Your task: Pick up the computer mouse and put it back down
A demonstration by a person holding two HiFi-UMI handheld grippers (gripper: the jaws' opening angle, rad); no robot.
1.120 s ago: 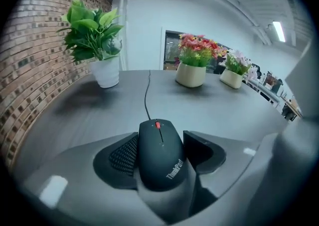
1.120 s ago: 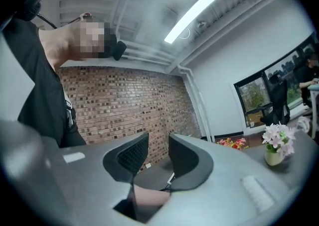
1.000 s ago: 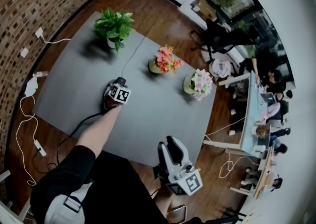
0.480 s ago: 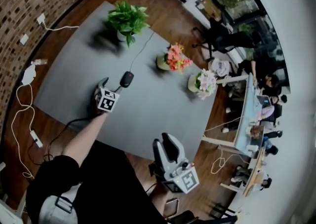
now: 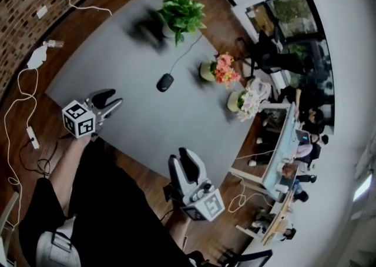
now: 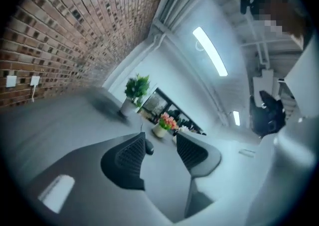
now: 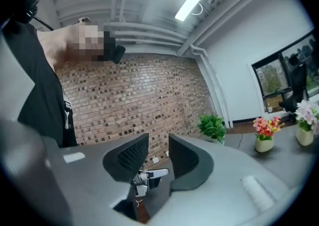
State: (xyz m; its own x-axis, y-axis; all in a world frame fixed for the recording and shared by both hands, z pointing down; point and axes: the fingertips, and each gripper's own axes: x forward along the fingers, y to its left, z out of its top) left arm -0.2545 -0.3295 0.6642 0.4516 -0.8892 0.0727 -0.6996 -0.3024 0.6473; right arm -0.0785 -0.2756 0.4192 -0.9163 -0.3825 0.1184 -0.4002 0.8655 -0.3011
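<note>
The black computer mouse (image 5: 165, 82) lies on the grey table (image 5: 117, 42), and its cable runs back toward the green plant. My left gripper (image 5: 113, 99) hovers at the table's near left edge, well apart from the mouse. Its jaws have just been closing, and they stand open with nothing between them. In the left gripper view the mouse (image 6: 149, 147) shows small and far off beside the left jaw of that gripper (image 6: 160, 143). My right gripper (image 5: 181, 157) is off the table's near edge, open and empty; in its own view the right gripper (image 7: 158, 145) faces the brick wall.
A green potted plant (image 5: 181, 16), a pot of pink and orange flowers (image 5: 218, 70) and a pot of pale flowers (image 5: 245, 100) stand along the table's far side. White cables (image 5: 17, 113) lie on the wooden floor at the left. People sit at desks (image 5: 299, 136) to the right.
My left gripper was over the mouse, came off it and drew back to the table's near left edge. The mouse stays on the table. My right gripper shifted slightly left.
</note>
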